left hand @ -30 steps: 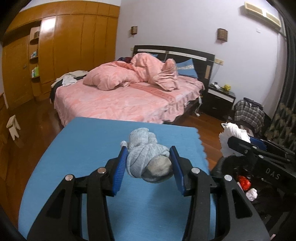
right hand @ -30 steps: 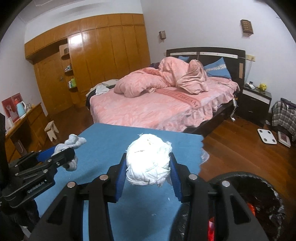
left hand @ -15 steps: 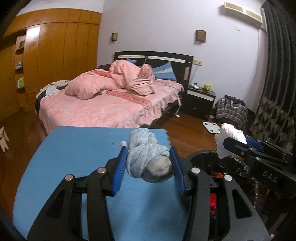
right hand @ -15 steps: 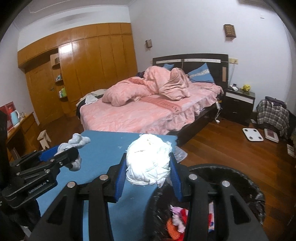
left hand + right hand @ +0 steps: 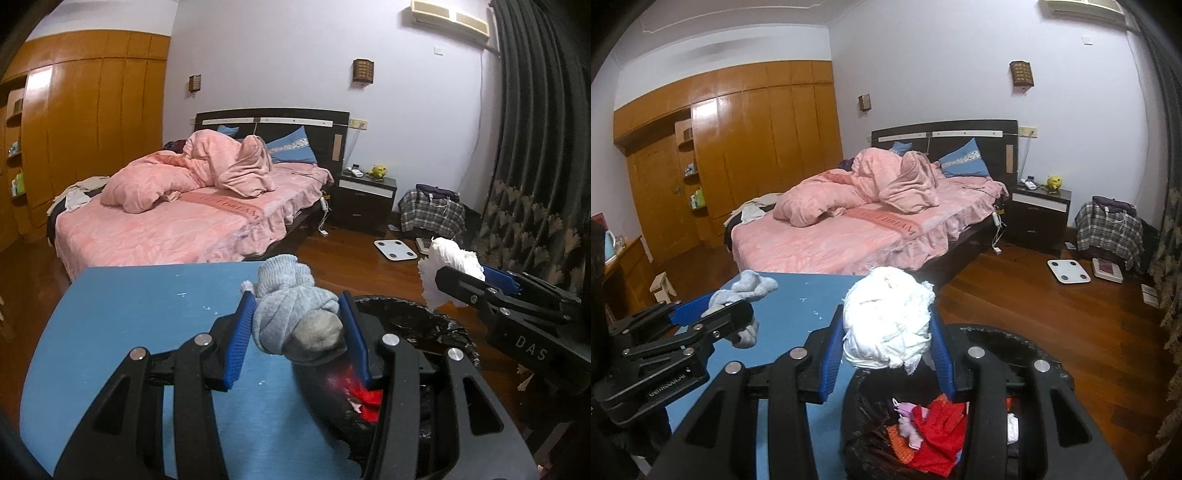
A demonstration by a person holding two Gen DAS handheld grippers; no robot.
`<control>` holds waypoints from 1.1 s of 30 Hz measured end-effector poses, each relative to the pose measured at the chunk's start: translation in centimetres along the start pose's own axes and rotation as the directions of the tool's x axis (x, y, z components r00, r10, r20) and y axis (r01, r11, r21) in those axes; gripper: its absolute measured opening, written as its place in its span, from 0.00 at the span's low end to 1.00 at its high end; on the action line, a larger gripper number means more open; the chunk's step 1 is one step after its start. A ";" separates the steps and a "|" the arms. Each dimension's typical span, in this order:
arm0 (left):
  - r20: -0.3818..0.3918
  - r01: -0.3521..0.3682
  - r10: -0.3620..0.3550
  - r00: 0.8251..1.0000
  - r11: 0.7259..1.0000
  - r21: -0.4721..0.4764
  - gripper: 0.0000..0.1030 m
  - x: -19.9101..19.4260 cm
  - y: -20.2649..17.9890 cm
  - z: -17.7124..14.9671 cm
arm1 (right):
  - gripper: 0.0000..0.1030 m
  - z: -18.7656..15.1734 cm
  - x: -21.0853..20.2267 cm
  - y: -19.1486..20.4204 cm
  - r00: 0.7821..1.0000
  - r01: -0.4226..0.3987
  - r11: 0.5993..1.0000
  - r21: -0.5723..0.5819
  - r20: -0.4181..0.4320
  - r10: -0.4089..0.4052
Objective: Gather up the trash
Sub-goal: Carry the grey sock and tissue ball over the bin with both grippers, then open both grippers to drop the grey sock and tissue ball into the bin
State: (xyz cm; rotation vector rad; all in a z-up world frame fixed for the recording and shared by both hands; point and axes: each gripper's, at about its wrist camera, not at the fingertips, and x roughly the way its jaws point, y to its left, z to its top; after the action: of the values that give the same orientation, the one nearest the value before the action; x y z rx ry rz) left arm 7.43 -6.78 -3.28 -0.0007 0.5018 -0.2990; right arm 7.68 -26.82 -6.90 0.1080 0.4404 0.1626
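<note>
The left gripper (image 5: 297, 328) pinches a balled grey knitted sock (image 5: 295, 325) over the blue table's (image 5: 147, 314) edge. The right gripper (image 5: 886, 343) clamps a crumpled white paper wad (image 5: 886, 321) above the black-lined round trash bin (image 5: 1015, 343).

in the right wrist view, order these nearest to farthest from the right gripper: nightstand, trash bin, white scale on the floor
1. Trash bin: just below and ahead of the right gripper, which grips a white wad.
2. White scale: on the wood floor, off to the right.
3. Nightstand: against the far wall, beside the bed.
</note>
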 end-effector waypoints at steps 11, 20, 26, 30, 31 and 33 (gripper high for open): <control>0.009 0.044 -0.044 0.999 0.997 0.062 0.44 0.0 -3.2 0.3 | 0.41 -0.6 -2.2 -2.7 0.999 0.052 0.998 0.029 0.016 -0.052; -0.004 0.104 -0.104 0.995 0.989 0.106 0.44 1.4 -6.5 0.3 | 0.41 -1.1 -3.2 -5.4 0.993 0.113 0.993 0.047 0.016 -0.114; -0.020 0.134 -0.132 0.991 0.983 0.123 0.44 2.9 -8.1 0.0 | 0.41 -1.7 -3.1 -7.5 0.989 0.149 0.986 0.070 0.006 -0.150; -0.028 0.149 -0.147 0.989 0.980 0.131 0.44 3.9 -8.9 -0.1 | 0.41 -2.1 -3.0 -8.8 0.986 0.167 0.982 0.088 -0.005 -0.168; -0.031 0.154 -0.151 0.988 0.979 0.132 0.44 4.2 -9.2 -0.1 | 0.41 -2.2 -3.0 -9.0 0.985 0.171 0.981 0.091 -0.007 -0.171; -0.034 0.161 -0.158 0.987 0.977 0.136 0.44 4.6 -9.4 -0.2 | 0.41 -2.3 -3.0 -9.6 0.984 0.177 0.980 0.094 -0.008 -0.177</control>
State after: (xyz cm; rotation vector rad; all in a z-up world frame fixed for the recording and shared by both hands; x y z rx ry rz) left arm 8.52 -17.09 -4.96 0.0976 0.5039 -0.4916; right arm 5.29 -36.59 -9.07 0.1609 0.4555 -0.0335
